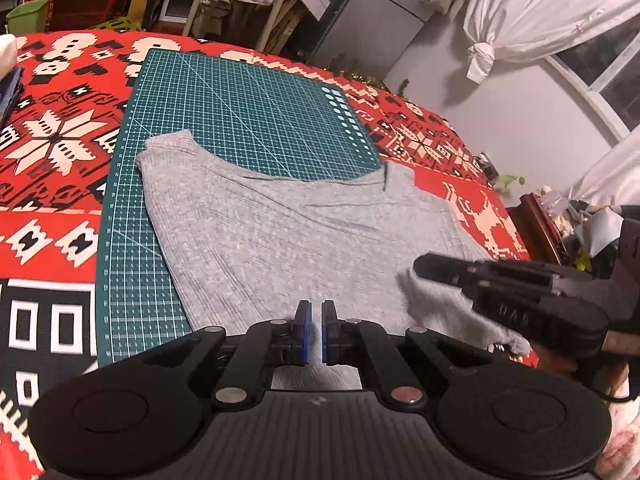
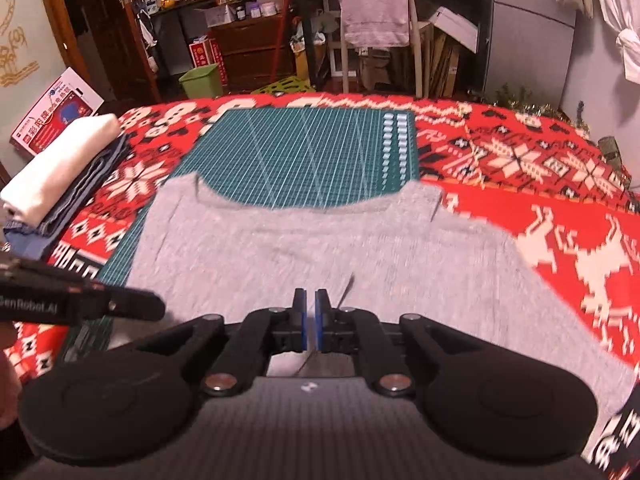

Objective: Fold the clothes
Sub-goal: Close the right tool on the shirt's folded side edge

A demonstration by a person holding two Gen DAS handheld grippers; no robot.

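- So there's a grey top [image 2: 320, 256] spread out across the green cutting mat [image 1: 248, 108] and spilling onto the red patterned blanket [image 1: 52, 152], neckline end pointing away from the person.
- Most of it lies flat in one layer. I can't see any crisp fold in the body of it.
- Over on the left edge of the blanket there's a small stack of folded clothes [image 2: 60, 176], white piece on top, darker ones under it. Those look done.
- Left claw [image 1: 316, 330]: the blue pads are nearly together with a thin gap, hovering over the near hem. No cloth visibly pinched between them.
- Right claw [image 2: 310, 322]: same narrow gap in its own view. But the left camera shows a corner of grey fabric bunched up and lifted right under its tip, so it may have a pinch on that corner. Honestly I can't tell for sure.
- My guess on progress: the stack is sorted and the grey top is what's left. Whether it's just getting laid out or that lifted corner is a fold going over, could be either.
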